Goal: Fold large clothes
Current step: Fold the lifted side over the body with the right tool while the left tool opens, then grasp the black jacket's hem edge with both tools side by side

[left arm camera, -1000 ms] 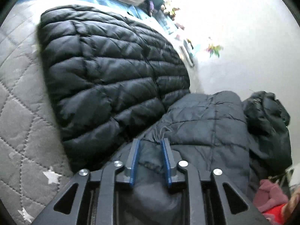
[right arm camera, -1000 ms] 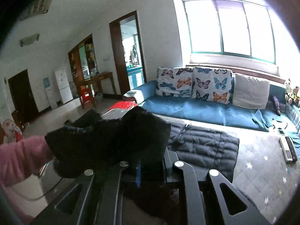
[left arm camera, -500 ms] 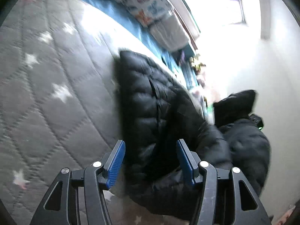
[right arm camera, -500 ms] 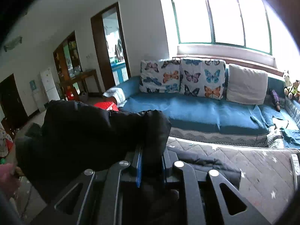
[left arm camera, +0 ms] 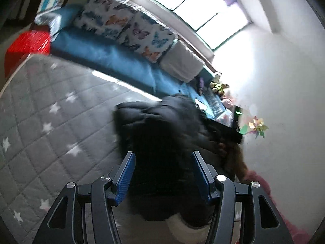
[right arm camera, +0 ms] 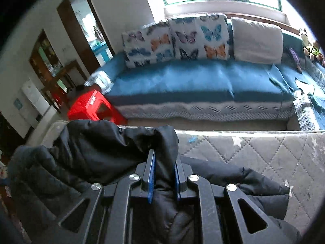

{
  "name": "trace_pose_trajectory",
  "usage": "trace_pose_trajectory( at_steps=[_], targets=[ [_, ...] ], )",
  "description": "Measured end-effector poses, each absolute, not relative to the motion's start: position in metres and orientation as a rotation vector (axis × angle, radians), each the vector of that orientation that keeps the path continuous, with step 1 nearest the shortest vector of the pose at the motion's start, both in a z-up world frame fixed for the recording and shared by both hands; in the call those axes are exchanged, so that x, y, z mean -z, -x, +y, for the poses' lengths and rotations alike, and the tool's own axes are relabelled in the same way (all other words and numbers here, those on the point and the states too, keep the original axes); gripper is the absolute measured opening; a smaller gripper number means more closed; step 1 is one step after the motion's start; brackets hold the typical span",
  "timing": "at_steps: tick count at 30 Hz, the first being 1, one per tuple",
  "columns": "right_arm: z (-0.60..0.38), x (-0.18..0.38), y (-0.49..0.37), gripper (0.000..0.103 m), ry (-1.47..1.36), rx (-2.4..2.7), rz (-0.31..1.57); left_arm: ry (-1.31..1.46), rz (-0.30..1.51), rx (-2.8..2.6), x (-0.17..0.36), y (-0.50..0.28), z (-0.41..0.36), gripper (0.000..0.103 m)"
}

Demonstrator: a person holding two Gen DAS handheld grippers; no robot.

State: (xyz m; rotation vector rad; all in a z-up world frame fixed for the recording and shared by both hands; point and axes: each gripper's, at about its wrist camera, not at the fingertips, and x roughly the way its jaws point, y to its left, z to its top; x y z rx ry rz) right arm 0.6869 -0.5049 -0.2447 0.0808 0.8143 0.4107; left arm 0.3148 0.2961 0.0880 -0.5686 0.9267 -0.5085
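Blue-padded fingers (right arm camera: 151,174) of the right gripper (right arm camera: 163,160) stand narrow and pinch a fold of the black puffer jacket (right arm camera: 97,152); the fabric bulges up between and over the pads and drapes away to the left in that view. More of the jacket lies below and to the right of the jaws, spread on the grey quilted mattress (right arm camera: 274,154) with its white stars.

Over on the other side, the left gripper (left arm camera: 163,158) has its fingers (left arm camera: 127,174) spread wide apart, with nothing pressed between the pads. The puffer jacket (left arm camera: 154,126) sits beyond them as a dark, blurred heap on the mattress (left arm camera: 46,109), near its right-hand edge in that view. A hand (left arm camera: 222,149) shows at the jacket's far right side, though motion blur hides what it is doing.

Behind the mattress runs a blue sofa (right arm camera: 199,79) carrying butterfly-print cushions (right arm camera: 176,40) and a plain white cushion (right arm camera: 257,38). A red plastic stool (right arm camera: 92,106) stands by the sofa's left end, just past the mattress corner.
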Motion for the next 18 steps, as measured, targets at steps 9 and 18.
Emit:
trace_pose_trajectory(
  at_steps=[9, 18],
  targets=[
    [-0.501, 0.241, -0.691, 0.022, -0.047, -0.396, 0.873, 0.49, 0.959, 0.556, -0.101, -0.379, 0.186, 0.061],
    [-0.545, 0.184, -0.642, 0.024, -0.063, -0.417, 0.755, 0.422, 1.03, 0.426, -0.059, -0.427, 0.144, 0.061]
  ],
)
